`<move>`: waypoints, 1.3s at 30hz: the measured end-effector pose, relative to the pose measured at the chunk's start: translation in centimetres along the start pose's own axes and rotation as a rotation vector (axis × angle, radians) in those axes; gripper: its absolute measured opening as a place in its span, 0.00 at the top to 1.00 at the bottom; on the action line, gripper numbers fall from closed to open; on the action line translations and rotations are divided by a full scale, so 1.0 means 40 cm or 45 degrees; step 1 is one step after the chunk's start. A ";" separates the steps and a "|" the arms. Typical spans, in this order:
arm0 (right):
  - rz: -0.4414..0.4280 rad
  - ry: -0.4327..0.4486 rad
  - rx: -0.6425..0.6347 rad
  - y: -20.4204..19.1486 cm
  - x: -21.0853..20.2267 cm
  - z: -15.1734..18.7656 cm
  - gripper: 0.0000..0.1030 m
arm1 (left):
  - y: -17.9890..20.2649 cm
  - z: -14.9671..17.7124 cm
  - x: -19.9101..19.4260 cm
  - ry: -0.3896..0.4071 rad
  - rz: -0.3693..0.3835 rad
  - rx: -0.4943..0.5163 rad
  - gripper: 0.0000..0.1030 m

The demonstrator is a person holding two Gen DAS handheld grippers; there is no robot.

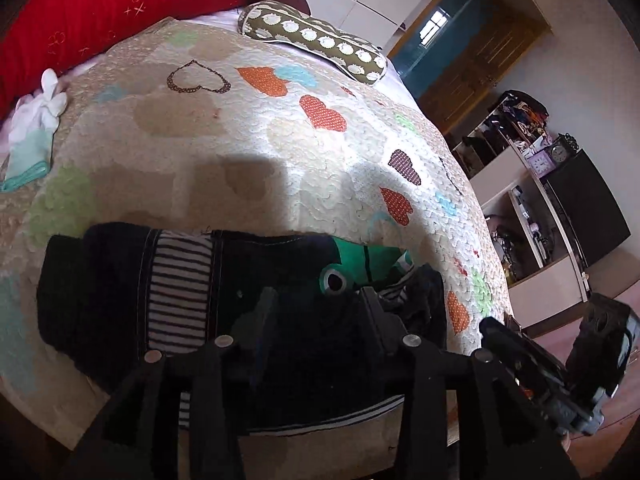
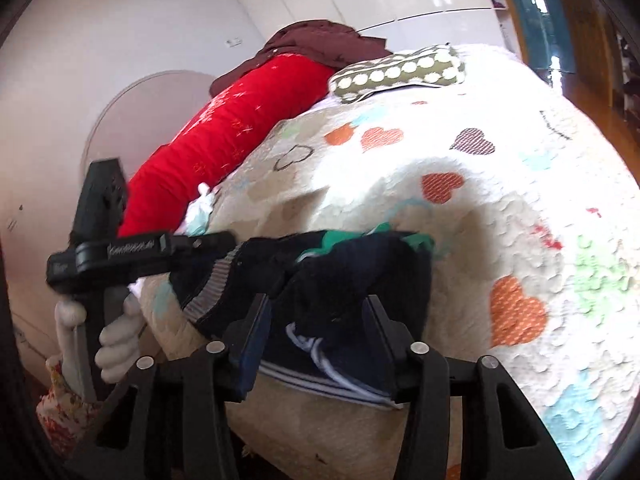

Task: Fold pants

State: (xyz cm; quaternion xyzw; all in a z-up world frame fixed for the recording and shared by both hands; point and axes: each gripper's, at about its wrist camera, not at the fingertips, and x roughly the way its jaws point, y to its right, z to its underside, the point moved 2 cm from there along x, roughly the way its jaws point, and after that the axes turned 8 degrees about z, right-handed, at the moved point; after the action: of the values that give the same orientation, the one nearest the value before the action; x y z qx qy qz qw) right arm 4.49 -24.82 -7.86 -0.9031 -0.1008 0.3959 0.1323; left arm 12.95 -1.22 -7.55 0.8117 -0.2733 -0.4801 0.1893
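Spreading wide over dark pants (image 1: 120, 280) on a heart-patterned quilt (image 1: 280, 140), both claws grip nothing.

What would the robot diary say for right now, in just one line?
stage: folding start | pants: dark, bunched at quilt edge | left gripper: open over pants | right gripper: open over pants

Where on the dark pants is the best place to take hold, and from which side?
Probably at the striped waistband of the dark pants, coming from the near bed edge. It lies flat and nearest, between the open fingers of the right hand-held gripper, while the middle is bunched.
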 end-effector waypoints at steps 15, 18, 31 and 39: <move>-0.433 -0.341 0.351 -0.031 0.306 -0.040 0.75 | -0.067 0.061 -0.072 0.115 -0.196 -0.075 0.58; -0.494 -0.268 0.387 -0.011 0.244 -0.064 0.72 | -0.047 0.057 -0.063 0.115 -0.178 -0.048 0.58; -0.179 -0.259 0.502 0.079 0.292 -0.089 0.72 | 0.084 0.077 0.184 -0.121 -0.276 0.110 0.58; -0.096 -0.171 0.483 0.098 0.245 -0.088 0.69 | 0.061 0.088 0.166 -0.125 -0.227 0.070 0.55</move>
State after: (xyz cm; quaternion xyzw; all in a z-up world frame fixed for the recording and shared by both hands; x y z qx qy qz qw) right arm 13.93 -26.26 -13.55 -0.8291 -0.0667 0.4620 0.3076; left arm 11.78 -7.43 -12.31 0.8133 -0.2221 -0.5265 0.1099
